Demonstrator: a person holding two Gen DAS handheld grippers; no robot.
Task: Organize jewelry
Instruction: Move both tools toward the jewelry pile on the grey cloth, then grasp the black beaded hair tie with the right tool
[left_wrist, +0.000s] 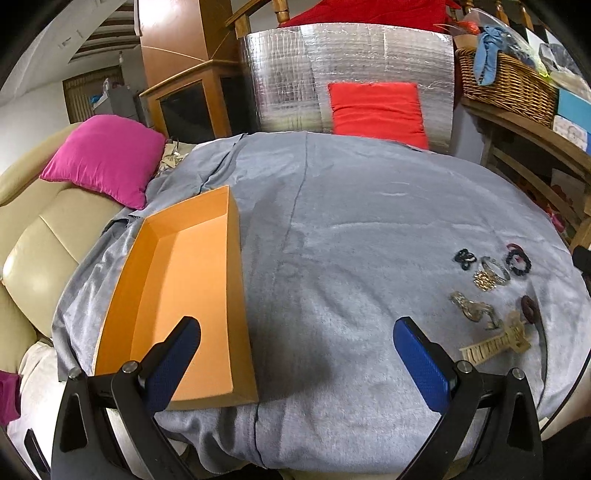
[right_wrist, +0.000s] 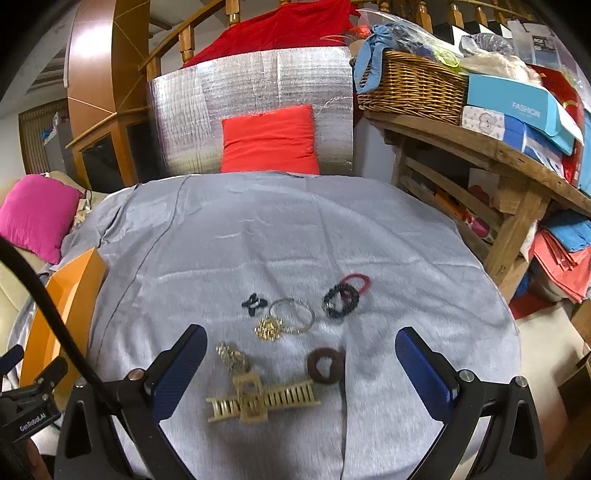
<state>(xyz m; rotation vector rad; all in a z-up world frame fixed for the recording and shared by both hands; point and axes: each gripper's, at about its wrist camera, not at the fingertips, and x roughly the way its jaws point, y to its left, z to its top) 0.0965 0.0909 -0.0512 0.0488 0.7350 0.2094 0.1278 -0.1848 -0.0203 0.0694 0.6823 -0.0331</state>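
An empty orange box (left_wrist: 177, 295) lies on the grey cloth at the left; its edge shows in the right wrist view (right_wrist: 62, 295). My left gripper (left_wrist: 297, 332) is open and empty, its left finger over the box's near end. Jewelry lies at the right: a beige hair claw (right_wrist: 258, 400), a brown ring scrunchie (right_wrist: 327, 365), a gold brooch (right_wrist: 269, 326), a silver bangle (right_wrist: 293, 315), a black hair tie (right_wrist: 341, 301), a red hair tie (right_wrist: 356, 280), a small black clip (right_wrist: 254, 303) and a glittery piece (right_wrist: 232, 356). My right gripper (right_wrist: 301, 347) is open and empty above the claw and scrunchie.
The grey cloth (right_wrist: 295, 229) covers a round surface. A red cushion (right_wrist: 271, 140) leans on a silver foil panel at the back. A pink cushion (left_wrist: 103, 158) lies on a beige sofa at the left. A wooden shelf with a wicker basket (right_wrist: 410, 86) stands at the right.
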